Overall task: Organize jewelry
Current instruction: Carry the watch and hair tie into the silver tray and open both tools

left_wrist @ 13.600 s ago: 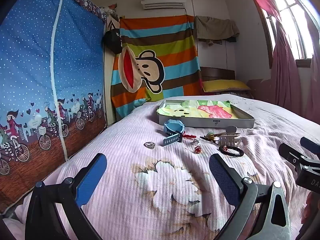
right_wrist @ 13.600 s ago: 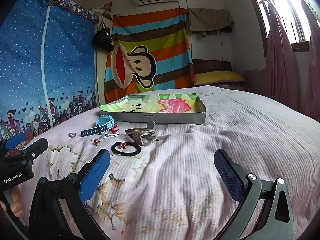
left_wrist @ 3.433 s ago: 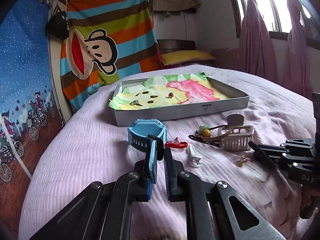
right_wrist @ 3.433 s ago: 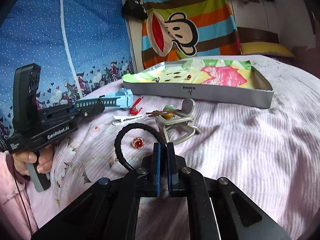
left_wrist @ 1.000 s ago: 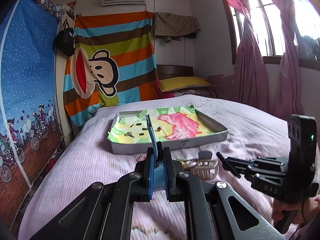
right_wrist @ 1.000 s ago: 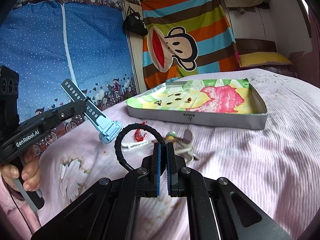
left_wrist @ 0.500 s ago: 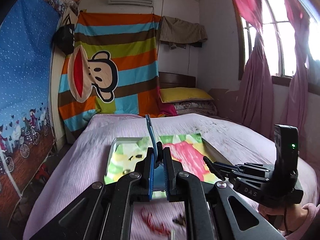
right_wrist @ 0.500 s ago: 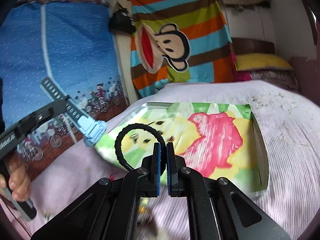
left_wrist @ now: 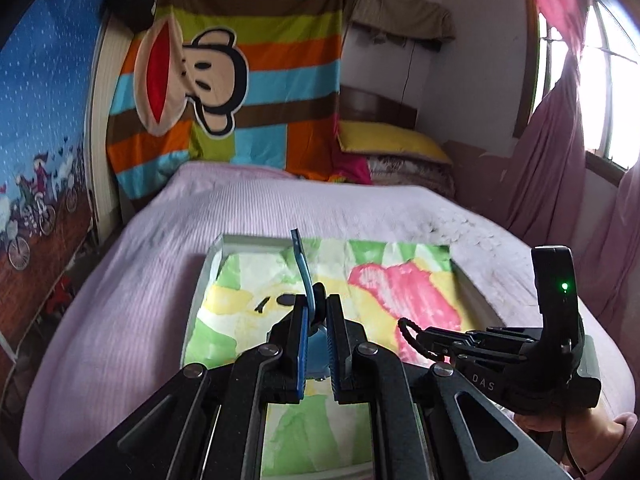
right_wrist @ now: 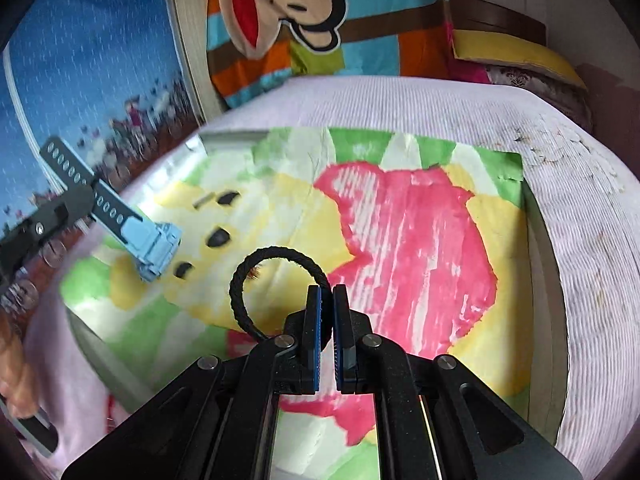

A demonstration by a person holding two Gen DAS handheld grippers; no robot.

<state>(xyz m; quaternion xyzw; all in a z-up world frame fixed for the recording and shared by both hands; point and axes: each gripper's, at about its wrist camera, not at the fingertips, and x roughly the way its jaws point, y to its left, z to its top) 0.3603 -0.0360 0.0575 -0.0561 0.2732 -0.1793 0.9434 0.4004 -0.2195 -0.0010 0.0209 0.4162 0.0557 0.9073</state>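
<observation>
- The tray (right_wrist: 546, 264) fills the centre of the right wrist frame, on the bed (right_wrist: 592, 208).
- The watch (right_wrist: 152, 244) hangs at centre left over the tray.
- The hair tie (right_wrist: 256, 268) stands at centre, above the tray.
- A pillow (right_wrist: 516, 52) sits at upper right, behind the tray.

Bed (left_wrist: 160, 240) with pale pink ribbed cover, filling most of both views. Metal tray (left_wrist: 208, 264) sits directly on the cover, centre of the left wrist view, lined with green, yellow and pink printed paper (right_wrist: 420, 240). Tray's near edge is hidden by the camera rig. Yellow pillow (left_wrist: 392, 140) at the head of the bed, 1 o'clock from the tray, stacked on a darker patterned pillow (left_wrist: 412, 170). Dark specks (right_wrist: 560, 140) on the cover at the tray's 1 o'clock corner.
</observation>
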